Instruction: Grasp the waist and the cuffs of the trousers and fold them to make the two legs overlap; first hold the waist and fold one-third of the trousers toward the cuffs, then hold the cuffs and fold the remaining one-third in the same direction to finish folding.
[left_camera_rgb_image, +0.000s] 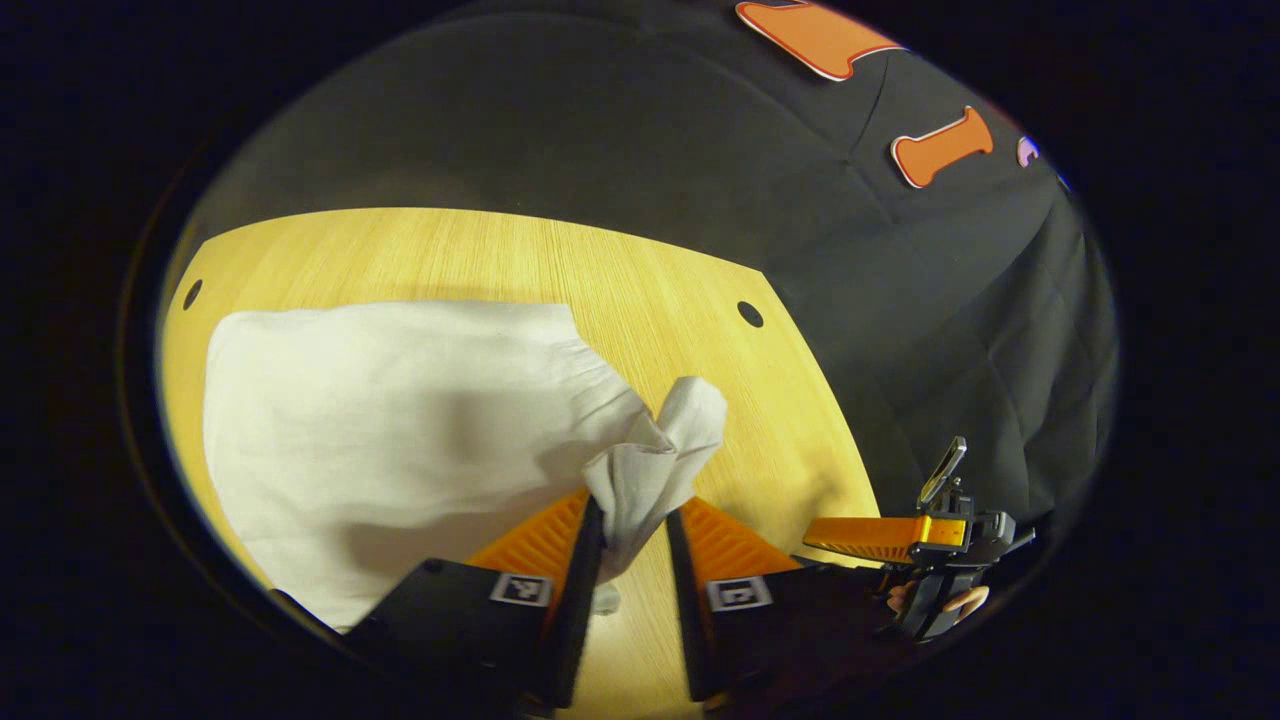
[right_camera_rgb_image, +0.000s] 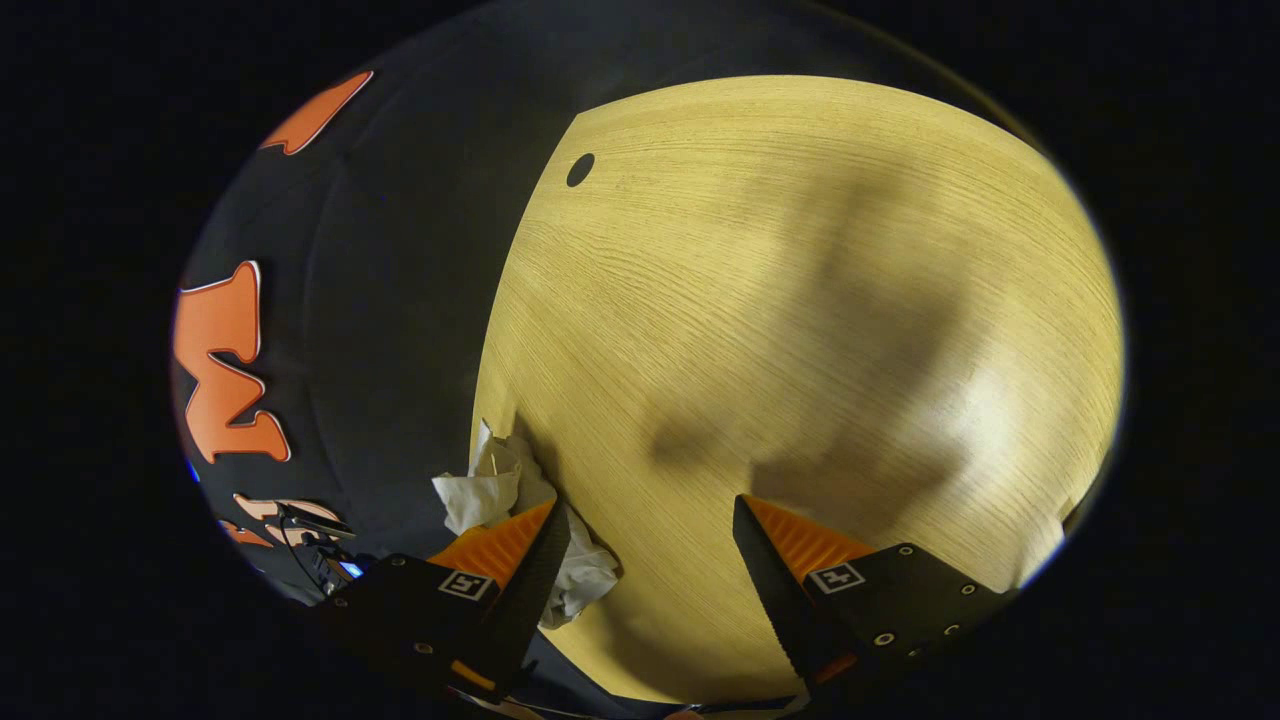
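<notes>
White trousers (left_camera_rgb_image: 400, 420) lie spread on the wooden table (left_camera_rgb_image: 680, 300) in the left gripper view. My left gripper (left_camera_rgb_image: 635, 510) is shut on a bunched corner of the cloth, lifted a little off the table near its right edge. To its right, the right gripper (left_camera_rgb_image: 860, 537) hovers low by that edge, held by a hand (left_camera_rgb_image: 965, 600). In the right gripper view, my right gripper (right_camera_rgb_image: 650, 505) stands wide open over bare table (right_camera_rgb_image: 800, 300). A crumpled piece of the white trousers (right_camera_rgb_image: 490, 490) sits at its left finger, by the table edge.
Round holes mark the tabletop (left_camera_rgb_image: 750, 314) (right_camera_rgb_image: 580, 169). The black booth wall (left_camera_rgb_image: 950, 350) hangs right behind the table's edge. Shadows of the grippers fall across the wood in the right gripper view.
</notes>
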